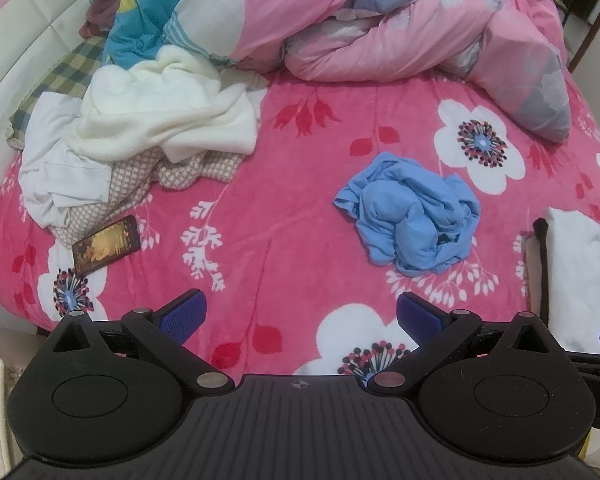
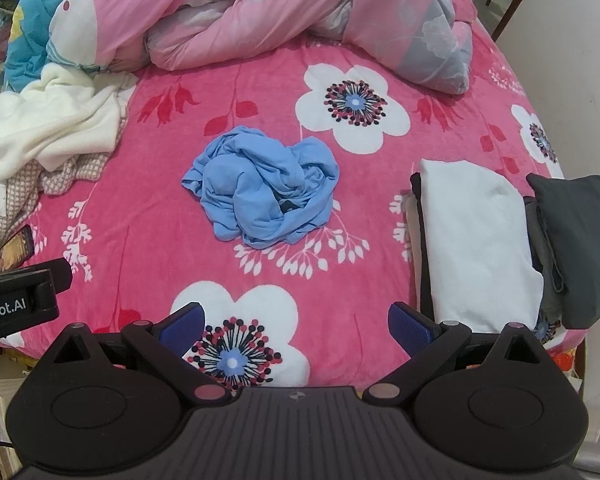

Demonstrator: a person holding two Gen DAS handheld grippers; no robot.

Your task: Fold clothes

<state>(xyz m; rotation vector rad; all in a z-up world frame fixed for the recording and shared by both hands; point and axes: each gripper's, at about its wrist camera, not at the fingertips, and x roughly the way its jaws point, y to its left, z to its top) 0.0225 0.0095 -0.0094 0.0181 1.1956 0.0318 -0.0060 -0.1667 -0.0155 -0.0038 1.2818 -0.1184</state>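
Observation:
A crumpled light-blue garment (image 1: 410, 220) (image 2: 262, 190) lies in a heap on the pink flowered bedspread (image 1: 284, 184) (image 2: 148, 184). My left gripper (image 1: 300, 314) hovers open over the bed's near edge, below and left of the heap, with nothing between its blue pads. My right gripper (image 2: 296, 322) is open too, low over the near edge, with the heap straight ahead. At the bed's right edge lie a folded white garment (image 2: 476, 240) (image 1: 580, 272) and folded dark grey ones (image 2: 576, 240). An unfolded pile of white, cream and checked clothes (image 1: 140, 140) (image 2: 48, 128) sits at the left.
A phone (image 1: 107, 244) (image 2: 14, 250) lies face up beside the left pile. A rumpled pink quilt (image 1: 380, 16) (image 2: 280, 12) fills the far side of the bed. A padded headboard (image 1: 20, 48) rises at the left. The left gripper's body (image 2: 20, 300) shows at the right wrist view's left edge.

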